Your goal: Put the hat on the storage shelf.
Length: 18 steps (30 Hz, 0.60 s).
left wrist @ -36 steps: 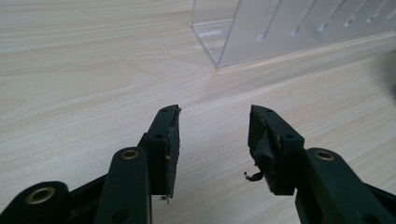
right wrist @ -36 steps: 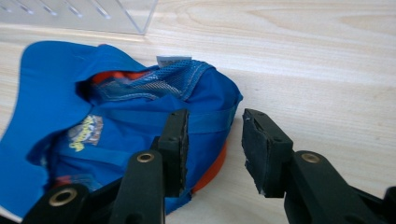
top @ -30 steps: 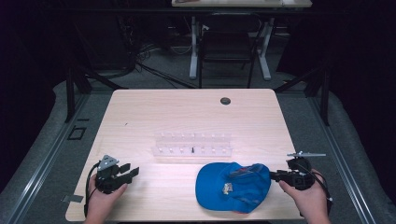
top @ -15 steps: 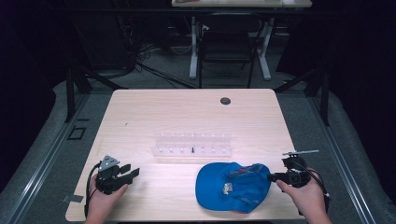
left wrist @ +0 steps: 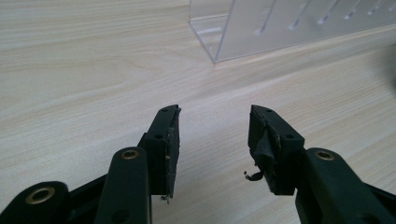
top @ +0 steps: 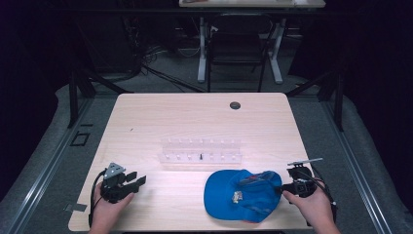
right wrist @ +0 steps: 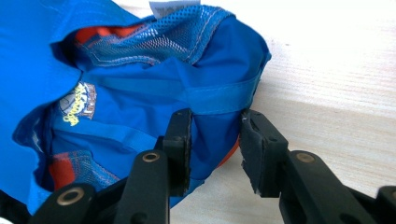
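The blue cap (top: 239,194) is lying upside down at the counter's (top: 195,117) near edge, its rim sitting between the right gripper's (right wrist: 215,140) half-closed fingers; thin fabric may be slipping free. The left gripper (left wrist: 212,140) is waiting wide apart

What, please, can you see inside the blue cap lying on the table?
The cap lies opening-up: blue lining, mesh panels, orange patches, a white tag and a small printed label show inside. The table under it is covered. The right tongs straddle its edge.
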Motion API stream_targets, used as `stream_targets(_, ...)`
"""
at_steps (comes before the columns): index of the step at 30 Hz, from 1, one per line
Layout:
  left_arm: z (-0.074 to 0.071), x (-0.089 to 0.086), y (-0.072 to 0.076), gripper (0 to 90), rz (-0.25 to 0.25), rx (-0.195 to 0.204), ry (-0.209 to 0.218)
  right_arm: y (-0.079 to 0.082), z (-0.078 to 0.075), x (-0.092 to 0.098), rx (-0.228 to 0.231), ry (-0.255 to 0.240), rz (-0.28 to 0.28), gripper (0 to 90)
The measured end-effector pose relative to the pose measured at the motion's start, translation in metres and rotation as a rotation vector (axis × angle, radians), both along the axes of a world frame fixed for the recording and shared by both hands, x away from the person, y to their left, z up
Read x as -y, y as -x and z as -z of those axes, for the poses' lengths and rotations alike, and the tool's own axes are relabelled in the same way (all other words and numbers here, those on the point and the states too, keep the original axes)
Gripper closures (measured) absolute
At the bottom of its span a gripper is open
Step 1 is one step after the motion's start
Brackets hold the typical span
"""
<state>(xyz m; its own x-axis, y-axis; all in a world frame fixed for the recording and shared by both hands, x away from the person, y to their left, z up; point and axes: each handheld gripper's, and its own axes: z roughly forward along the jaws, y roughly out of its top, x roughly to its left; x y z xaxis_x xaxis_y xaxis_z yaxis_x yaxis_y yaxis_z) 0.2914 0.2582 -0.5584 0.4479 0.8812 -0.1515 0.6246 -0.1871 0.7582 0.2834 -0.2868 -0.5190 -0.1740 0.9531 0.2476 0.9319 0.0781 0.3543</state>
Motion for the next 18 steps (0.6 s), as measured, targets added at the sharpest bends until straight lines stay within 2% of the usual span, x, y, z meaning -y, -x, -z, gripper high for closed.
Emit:
stream_targets(8, 0.0002, -0.0001, 0.0, 53.9, -0.001, 0.0, -0.001, -0.0021, 0.0051, -0.0019, -0.02, 0.005, -0.003, 68.5)
stream_targets(12, 0.0002, 0.0001, -0.0001, 53.7, -0.002, 0.0, 0.0, -0.0032, 0.0062, -0.0017, -0.037, -0.003, 0.002, 76.1)
stream_targets(18, 0.0004, 0.0003, -0.0002, 53.7, -0.003, 0.0, 0.0, -0.0043, 0.0044, -0.0024, -0.055, -0.006, -0.009, 81.3)
